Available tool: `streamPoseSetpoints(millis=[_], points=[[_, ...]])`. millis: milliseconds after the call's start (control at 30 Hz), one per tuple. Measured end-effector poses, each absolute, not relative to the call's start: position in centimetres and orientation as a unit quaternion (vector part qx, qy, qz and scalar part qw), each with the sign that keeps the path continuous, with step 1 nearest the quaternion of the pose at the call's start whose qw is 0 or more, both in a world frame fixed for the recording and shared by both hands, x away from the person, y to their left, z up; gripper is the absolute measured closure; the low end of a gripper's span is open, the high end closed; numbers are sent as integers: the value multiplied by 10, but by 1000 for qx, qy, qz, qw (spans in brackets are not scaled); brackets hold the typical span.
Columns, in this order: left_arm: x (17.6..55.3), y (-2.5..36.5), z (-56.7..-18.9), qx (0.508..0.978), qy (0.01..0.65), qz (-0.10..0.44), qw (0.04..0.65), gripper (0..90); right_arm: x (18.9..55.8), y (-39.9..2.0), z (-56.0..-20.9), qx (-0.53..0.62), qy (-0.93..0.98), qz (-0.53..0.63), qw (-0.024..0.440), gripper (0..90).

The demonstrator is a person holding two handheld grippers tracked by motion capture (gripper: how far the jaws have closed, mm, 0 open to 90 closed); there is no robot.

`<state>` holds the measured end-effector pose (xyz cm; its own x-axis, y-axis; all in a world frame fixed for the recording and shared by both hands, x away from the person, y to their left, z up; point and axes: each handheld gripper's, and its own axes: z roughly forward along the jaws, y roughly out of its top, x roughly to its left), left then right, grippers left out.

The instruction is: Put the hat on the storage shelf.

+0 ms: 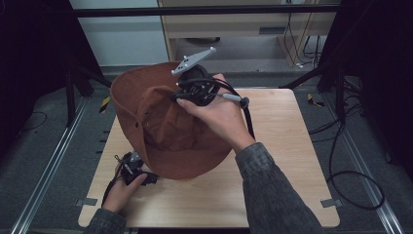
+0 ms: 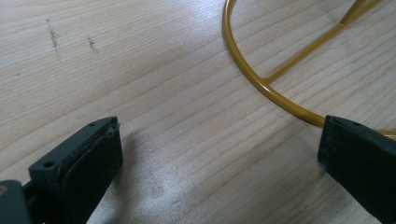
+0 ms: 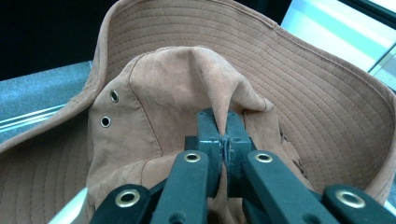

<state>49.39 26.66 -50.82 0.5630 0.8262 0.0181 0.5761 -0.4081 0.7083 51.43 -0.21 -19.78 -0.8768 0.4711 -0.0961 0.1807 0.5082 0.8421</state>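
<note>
The right claw (image 3: pixel 223 135) has its jaws pinched tight on a fold of the crown of a brown brimmed hat (image 1: pixel 160 124), which hangs tilted above the wooden surface (image 1: pixel 277 161), its brim toward the far side of it. The left claw (image 1: pixel 130 169) rests low on the surface at the near edge of the hat, jaws spread wide with nothing between them; just beyond one jaw, in the left gripper view, lies a yellow wire stand (image 2: pixel 261 86), its ring flat on the wood. The step in hand appears to be lowering the hat over that stand. To do it well, the crown should be centred above the ring before descent, the pinch kept firm, and the left claw could steady the stand's ring so it does not slide.
</note>
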Motion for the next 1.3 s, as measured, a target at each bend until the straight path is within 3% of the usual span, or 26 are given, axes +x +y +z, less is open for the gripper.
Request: streamPoseSetpoints(millis=[1300], points=[[494, 267, -508, 818, 428, 187, 335, 0, 526, 16, -223, 198, 864, 442, 138, 884]])
